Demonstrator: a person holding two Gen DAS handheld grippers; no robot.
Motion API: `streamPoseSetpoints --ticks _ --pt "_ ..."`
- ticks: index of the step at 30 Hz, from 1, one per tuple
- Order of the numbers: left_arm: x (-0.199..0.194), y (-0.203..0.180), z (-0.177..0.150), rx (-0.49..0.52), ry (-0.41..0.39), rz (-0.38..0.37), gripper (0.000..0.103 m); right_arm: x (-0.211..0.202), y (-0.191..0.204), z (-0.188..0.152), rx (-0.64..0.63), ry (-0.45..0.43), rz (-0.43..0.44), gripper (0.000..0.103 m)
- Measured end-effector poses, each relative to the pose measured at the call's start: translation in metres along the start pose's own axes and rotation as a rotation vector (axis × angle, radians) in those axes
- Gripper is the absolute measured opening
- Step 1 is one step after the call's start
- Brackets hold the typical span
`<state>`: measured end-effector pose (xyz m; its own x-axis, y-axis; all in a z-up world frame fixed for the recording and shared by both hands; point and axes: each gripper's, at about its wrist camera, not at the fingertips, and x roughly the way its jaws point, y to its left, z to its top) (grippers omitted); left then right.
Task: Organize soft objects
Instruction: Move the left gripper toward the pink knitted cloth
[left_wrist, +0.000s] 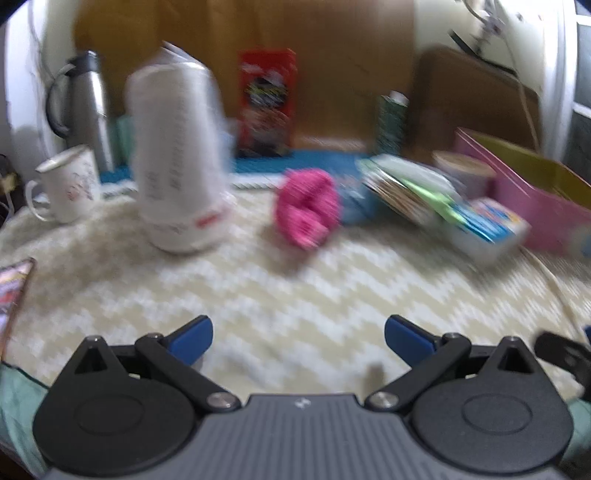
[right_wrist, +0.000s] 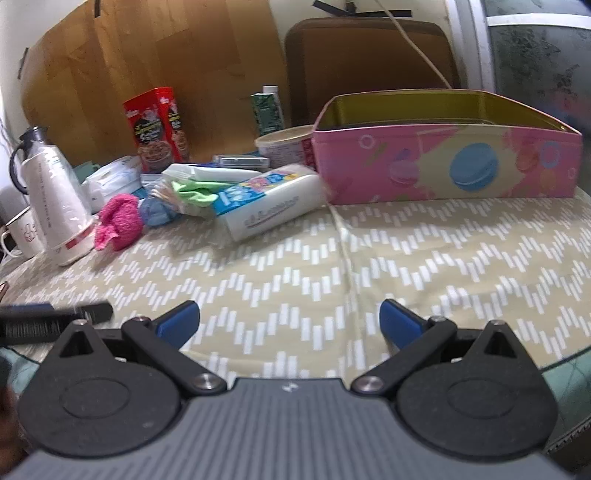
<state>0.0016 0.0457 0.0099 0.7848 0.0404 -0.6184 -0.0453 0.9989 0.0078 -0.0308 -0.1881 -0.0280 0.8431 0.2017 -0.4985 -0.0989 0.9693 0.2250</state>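
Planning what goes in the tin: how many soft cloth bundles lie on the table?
3 visible: a pink cloth beside the white jug, a blue cloth right of it, and a green cloth in the clutter behind. More may be hidden in that pile.

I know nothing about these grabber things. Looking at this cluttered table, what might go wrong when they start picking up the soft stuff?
1. The pink fluffy cloth lies right beside the tall white jug and the mug; reaching for it might knock either one over.
2. The soft packs are heaped with the tissue pack; pulling one out may drag the others along.
3. Both the left gripper and the right gripper are open and empty.
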Motion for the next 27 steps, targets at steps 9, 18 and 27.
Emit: streamPoseSetpoints --ticks 9,18,27 --pt "0.004 0.054 0.007 0.028 -0.089 0.108 0.103 0.012 0.037 0.015 -0.17 0.001 0.173 0.071" --pt "0.001 0.109 0.005 -0.13 -0.055 0.037 0.103 0.062 0.115 0.054 -0.304 0.021 0.341 0.057" --pt "-0.002 0.115 0.008 -0.178 -0.062 -0.101 0.102 0.12 0.138 0.065 -0.251 0.15 0.353 0.02"
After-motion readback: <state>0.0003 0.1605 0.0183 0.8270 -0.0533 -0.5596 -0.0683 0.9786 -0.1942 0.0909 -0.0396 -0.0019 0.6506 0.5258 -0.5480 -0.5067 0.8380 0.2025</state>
